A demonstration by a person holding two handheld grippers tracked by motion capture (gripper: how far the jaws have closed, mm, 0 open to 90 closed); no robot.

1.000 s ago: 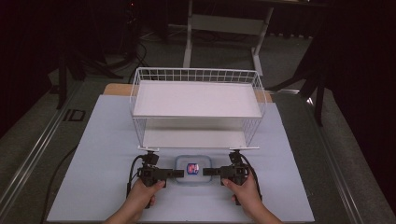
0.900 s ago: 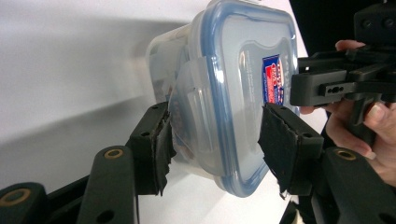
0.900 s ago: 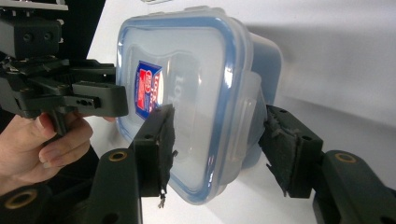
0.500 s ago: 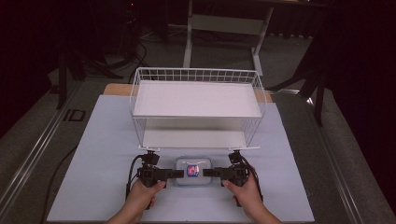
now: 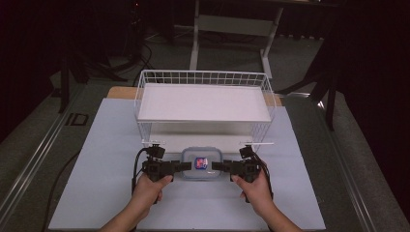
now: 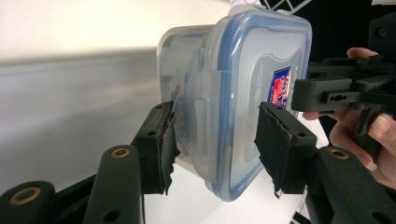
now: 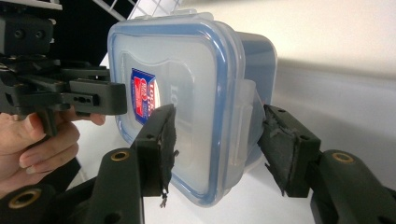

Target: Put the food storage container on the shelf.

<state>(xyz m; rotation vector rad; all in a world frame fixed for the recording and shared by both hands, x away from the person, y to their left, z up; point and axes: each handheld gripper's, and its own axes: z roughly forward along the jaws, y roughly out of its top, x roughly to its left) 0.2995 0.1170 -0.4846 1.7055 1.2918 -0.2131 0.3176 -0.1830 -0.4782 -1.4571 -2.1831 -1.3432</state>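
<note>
A clear plastic food container (image 5: 202, 163) with a blue-rimmed lid and a red and blue label hangs just above the mat, in front of the wire rack. My left gripper (image 5: 186, 166) is shut on its left side and my right gripper (image 5: 216, 166) on its right side. In the left gripper view the pads (image 6: 163, 144) clamp the container (image 6: 243, 70) across lid and base at a side clip, with the right gripper (image 6: 322, 91) beyond. The right gripper view has its gripper (image 7: 217, 135) squeezing the container (image 7: 187, 70) likewise, the left gripper (image 7: 100, 98) opposite.
A white two-tier wire rack (image 5: 203, 77) stands right behind the container, its lower shelf (image 5: 203, 140) level with the grippers. A pale mat (image 5: 96, 159) covers the table. Dark floor, a stand and cables lie beyond the far edge.
Both hands have risen together, and the container between the grippers has come up off the mat, sitting a little nearer the rack's lower shelf in the high view.
</note>
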